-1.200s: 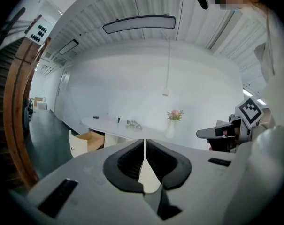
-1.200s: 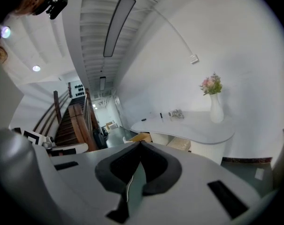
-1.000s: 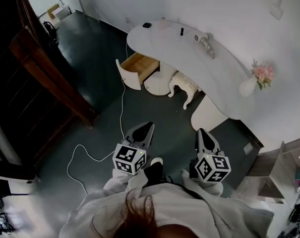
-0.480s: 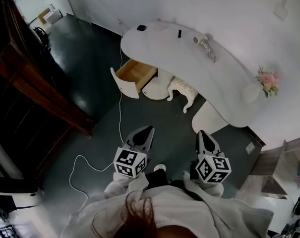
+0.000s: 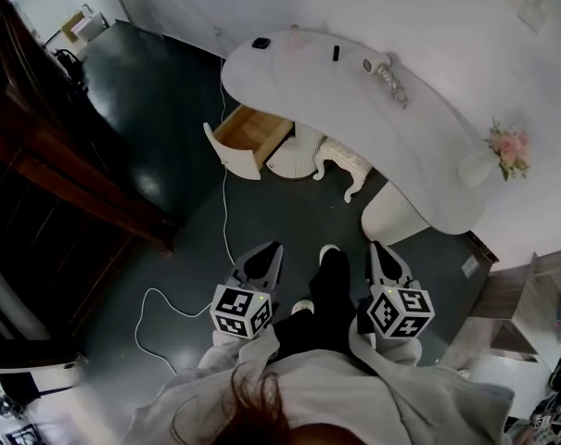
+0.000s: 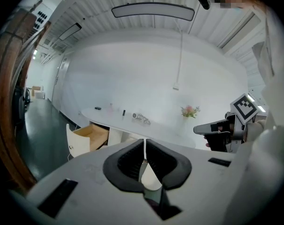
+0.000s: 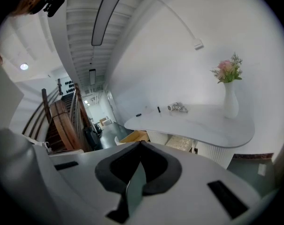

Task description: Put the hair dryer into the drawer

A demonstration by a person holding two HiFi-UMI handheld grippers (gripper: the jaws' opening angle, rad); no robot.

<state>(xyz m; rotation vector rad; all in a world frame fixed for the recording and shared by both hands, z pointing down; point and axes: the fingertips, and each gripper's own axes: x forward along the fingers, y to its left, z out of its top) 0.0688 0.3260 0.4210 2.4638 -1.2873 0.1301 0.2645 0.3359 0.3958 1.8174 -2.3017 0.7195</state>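
**Head view.** Standing on a dark floor (image 5: 187, 128), well apart from the white curved table (image 5: 354, 128) in the upper middle of the frame. On that table, upper right of centre: the small pale hair dryer (image 5: 384, 69), untouched. Under the table's left end: the open, wood-lined drawer (image 5: 250, 137), bare inside as far as can be seen. At lower centre: the left gripper (image 5: 267, 251) and the right gripper (image 5: 376, 249), both clenched on nothing. Newly swung forward between them, absent a second ago: a dark-trousered leg (image 5: 326, 286). Judged a stride toward the table, so still the approach, with pickup not yet begun.

**Left gripper view.** Dark pads pressed together at lower centre, nothing between. Beyond them, drawer at middle left, hair dryer tiny on the tabletop at centre, and a white vase of pink flowers (image 6: 190, 111) to its right. Right gripper visible at the right edge.

**Right gripper view.** Jaws clamped shut and empty at lower centre. Hair dryer on the tabletop at right of centre, drawer just above the jaws, both far off.
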